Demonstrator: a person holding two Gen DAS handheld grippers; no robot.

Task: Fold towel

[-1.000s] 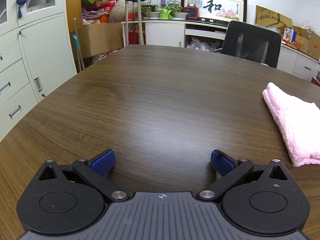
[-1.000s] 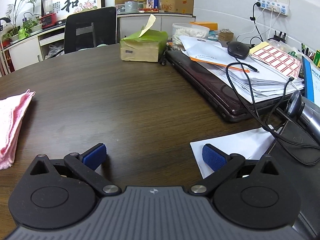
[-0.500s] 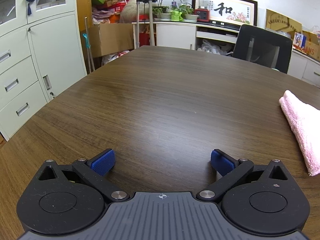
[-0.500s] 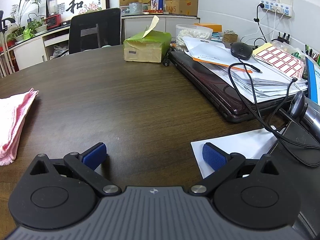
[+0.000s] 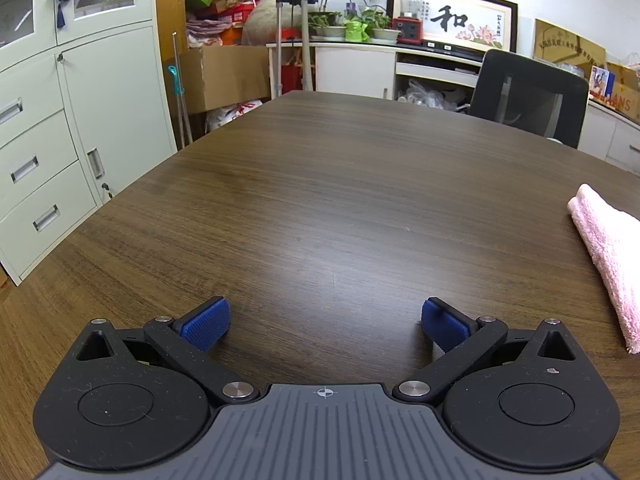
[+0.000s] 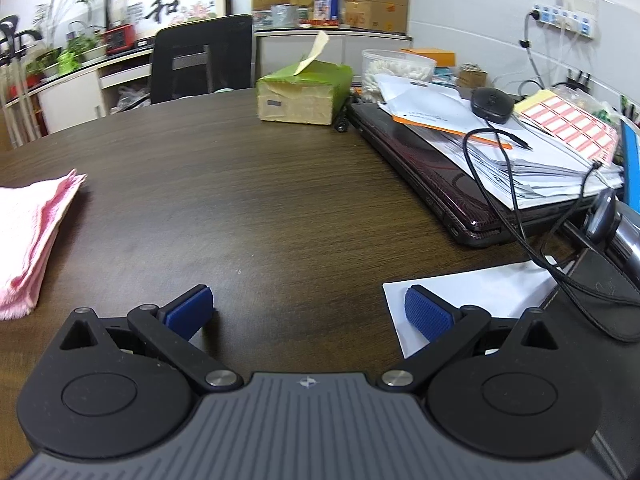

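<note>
Right now both tools are released and hold nothing. The left gripper (image 5: pixel 325 322) hangs low over the dark wooden tabletop (image 5: pixel 320 200) with its blue-padded fingers (image 5: pixel 205 323) spread wide, bare wood showing between them. The right gripper (image 6: pixel 309 311) stands the same way, jaws wide apart, its right pad over the corner of a white sheet of paper (image 6: pixel 472 292) that lies toward the tabletop's right edge.

The pink towel (image 5: pixel 608 256) lies folded on the tabletop, clear of both tools. From the left wrist view it sits off to the right of the gripper, its rounded fold facing the middle of the table. From the right wrist view the same towel (image 6: pixel 32 232) sits off to the left, with stacked layers showing along its edge. So it rests between the two grippers, touching neither.

Along the right edge of the tabletop a dark closed laptop (image 6: pixel 440 184) carries a heap of papers (image 6: pixel 520 160), a black mouse (image 6: pixel 492 105) and a looping black cable (image 6: pixel 516 216). A green tissue box (image 6: pixel 304 94) stands near the far edge, with a black office chair (image 6: pixel 202 62) behind it. Pale cabinets (image 5: pixel 60 132) stand beyond the tabletop's left edge.
</note>
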